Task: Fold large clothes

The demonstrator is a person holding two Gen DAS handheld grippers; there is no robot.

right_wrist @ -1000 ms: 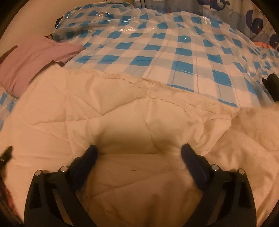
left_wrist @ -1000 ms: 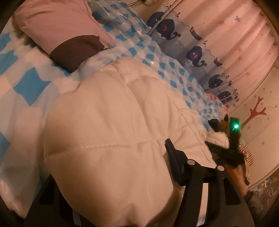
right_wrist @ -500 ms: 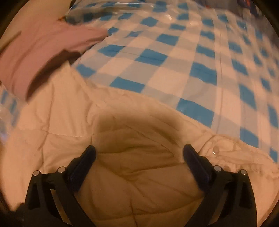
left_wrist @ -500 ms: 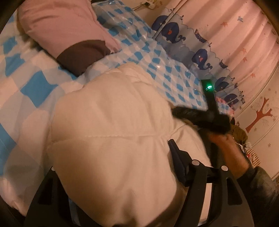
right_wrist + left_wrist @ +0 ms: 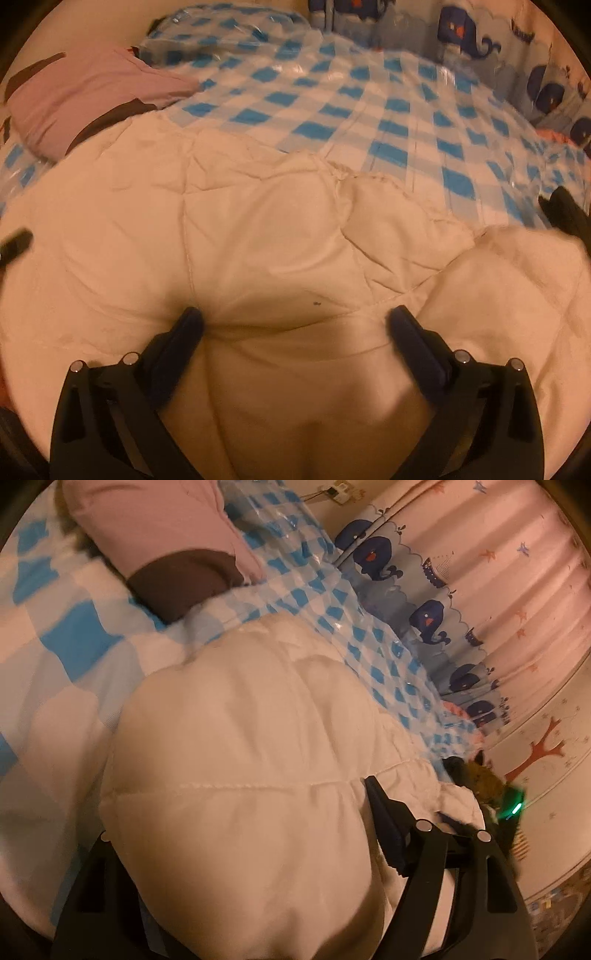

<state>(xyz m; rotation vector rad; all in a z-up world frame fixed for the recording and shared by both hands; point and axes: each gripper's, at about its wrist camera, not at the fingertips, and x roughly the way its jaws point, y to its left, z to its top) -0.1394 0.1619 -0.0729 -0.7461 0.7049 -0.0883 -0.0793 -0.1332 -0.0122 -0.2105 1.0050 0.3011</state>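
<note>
A big white quilted down coat (image 5: 243, 760) lies on the blue-and-white checked bed cover (image 5: 66, 635). In the left wrist view it bulges up between my left gripper's (image 5: 240, 812) fingers; only the right finger (image 5: 384, 823) shows, the left one is buried under the fabric. In the right wrist view the coat (image 5: 258, 229) spreads across the bed, and my right gripper (image 5: 293, 321) is open, its two fingers pressed down onto the fabric. The right gripper's body with a green light (image 5: 511, 805) shows at the coat's far edge.
A pink and brown folded garment (image 5: 159, 535) lies at the head of the bed, also seen in the right wrist view (image 5: 81, 99). A whale-print curtain (image 5: 424, 602) hangs along the far side. A black object (image 5: 565, 218) sits at the right edge.
The right gripper swung out over the coat half a second ago and has come back down to the coat's far edge. The left gripper has stayed in the fabric.
</note>
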